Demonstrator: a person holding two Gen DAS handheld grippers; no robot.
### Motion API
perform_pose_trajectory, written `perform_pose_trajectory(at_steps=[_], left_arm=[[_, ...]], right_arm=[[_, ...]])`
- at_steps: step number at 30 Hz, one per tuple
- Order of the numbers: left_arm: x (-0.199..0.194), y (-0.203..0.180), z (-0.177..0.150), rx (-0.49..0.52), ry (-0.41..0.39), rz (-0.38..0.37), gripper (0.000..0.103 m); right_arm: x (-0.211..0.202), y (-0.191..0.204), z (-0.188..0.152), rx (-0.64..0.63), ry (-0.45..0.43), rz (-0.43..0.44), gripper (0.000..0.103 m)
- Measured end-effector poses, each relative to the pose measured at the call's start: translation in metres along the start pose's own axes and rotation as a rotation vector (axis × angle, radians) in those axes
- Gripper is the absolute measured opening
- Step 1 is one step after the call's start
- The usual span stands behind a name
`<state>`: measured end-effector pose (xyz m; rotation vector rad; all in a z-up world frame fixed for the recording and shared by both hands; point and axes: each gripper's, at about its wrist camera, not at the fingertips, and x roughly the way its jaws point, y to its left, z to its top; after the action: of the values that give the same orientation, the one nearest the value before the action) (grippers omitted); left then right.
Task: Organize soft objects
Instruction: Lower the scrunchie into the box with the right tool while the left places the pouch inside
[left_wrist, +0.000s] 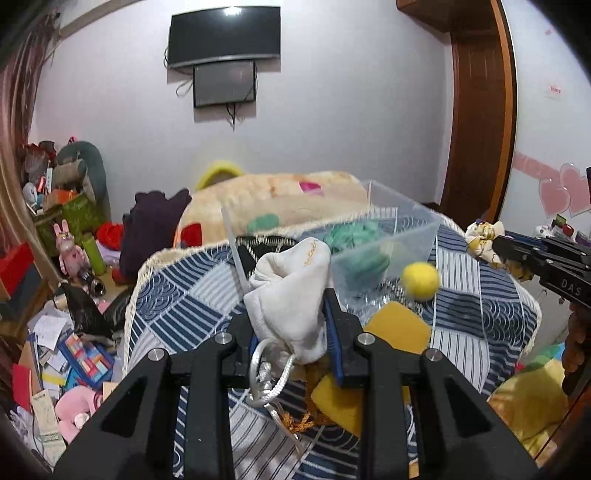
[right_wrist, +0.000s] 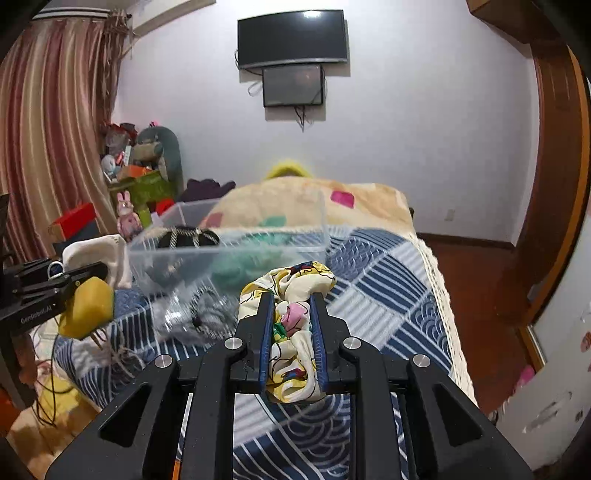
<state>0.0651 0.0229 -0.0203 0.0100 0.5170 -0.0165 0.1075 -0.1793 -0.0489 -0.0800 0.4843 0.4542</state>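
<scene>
My left gripper (left_wrist: 291, 306) is shut on a white drawstring pouch (left_wrist: 291, 291) with a silver cord, held above the blue patterned bedspread (left_wrist: 177, 306). My right gripper (right_wrist: 291, 299) is shut on a floral yellow-and-white scrunchie (right_wrist: 288, 284); it also shows in the left wrist view (left_wrist: 484, 236). A clear plastic bin (right_wrist: 229, 254) sits on the bed ahead with green fabric (left_wrist: 354, 232) and a dark striped item (right_wrist: 188, 238) inside. A yellow ball (left_wrist: 421, 280) and a yellow sponge (left_wrist: 399, 328) lie near the bin. A second sponge (left_wrist: 338, 400) lies below the left gripper.
A large beige plush cushion (right_wrist: 306, 203) lies behind the bin. The floor at left is cluttered with toys, papers and boxes (left_wrist: 62, 332). A TV (right_wrist: 291, 37) hangs on the far wall. A wooden door frame (right_wrist: 554, 184) stands at right.
</scene>
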Motion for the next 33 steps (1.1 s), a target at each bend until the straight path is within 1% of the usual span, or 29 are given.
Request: perform_pose_trajectory(at_steps=[6,12,15,20,22,25,29,33], left_arm=[[0.015,-0.013,0.0,0.01,-0.001,0.005,0.029],[0.043,-0.028,-0.018,-0.008,0.058,-0.013,0.029],[0.05,-0.026,-0.022,-0.044,0.069,-0.026,0.029],[0.049,-0.02,-0.02,-0.075,0.067,-0.041,0.029],[0.048,-0.018,-0.02,-0.08,0.068,-0.034,0.029],[0.043,-0.008,-0.019,-0.111,0.061,-0.033,0.029],[0.038,0.008,-0.014,-0.16,0.057,-0.048,0.029],[0.03,0.013,-0.009,-0.145,0.041,-0.033,0.029]], right_arm=[[0.003,0.014,0.013,0.0,-0.03,0.062,0.017],[0.014,0.036,0.02,-0.023,-0.041,0.127,0.017],[0.026,0.046,0.015,-0.029,-0.012,0.171,0.017],[0.045,0.067,0.001,-0.077,0.052,0.198,0.018],[0.051,0.073,-0.003,-0.096,0.072,0.199,0.018],[0.056,0.077,-0.009,-0.109,0.095,0.204,0.018],[0.062,0.081,-0.017,-0.12,0.131,0.202,0.017],[0.065,0.083,-0.023,-0.133,0.153,0.203,0.017]])
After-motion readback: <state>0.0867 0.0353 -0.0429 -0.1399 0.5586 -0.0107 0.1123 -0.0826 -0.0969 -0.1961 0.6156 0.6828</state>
